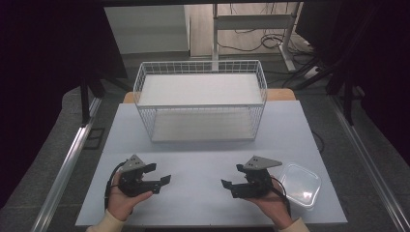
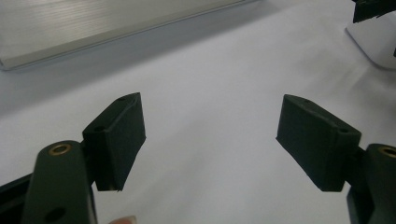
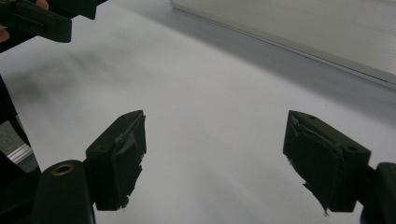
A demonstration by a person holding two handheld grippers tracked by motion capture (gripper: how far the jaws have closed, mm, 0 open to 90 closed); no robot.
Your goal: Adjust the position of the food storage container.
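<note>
1. Worktop (image 1: pixel 203 203): one pale rectangular surface. It carries two grippers, one wire basket and one clear container.
2. Left hand (image 1: pixel 123 198): one, entering at the near edge toward the near-left corner. It holds the left gripper (image 1: pixel 159 175).
3. Left gripper: one, with a grey three-cornered plate on top. Its two jaws point toward the middle of the worktop and stand wide apart with nothing between them. In the left gripper view the gripper (image 2: pixel 210 140) shows two black pads (image 2: pixel 123 140) separated by bare worktop.
4. Wire basket (image 1: pixel 145 79): one, white, rectangular, set centrally against the far edge. No contents are visible inside.
5. Right gripper (image 1: pixel 232 176): one, also plate-topped, near the near edge and right of centre. Its jaws point toward the left gripper and stand spread, holding nothing. In the right gripper view the gripper (image 3: pixel 212 156) shows two pads (image 3: pixel 123 154) with torn, ragged covering.
6. Right hand (image 1: pixel 273 203): one, gripping the right gripper from below.
7. Clear container (image 1: pixel 300 186): one, transparent, shallow, with rounded corners, just beside the right gripper, toward the near-right corner.
</note>
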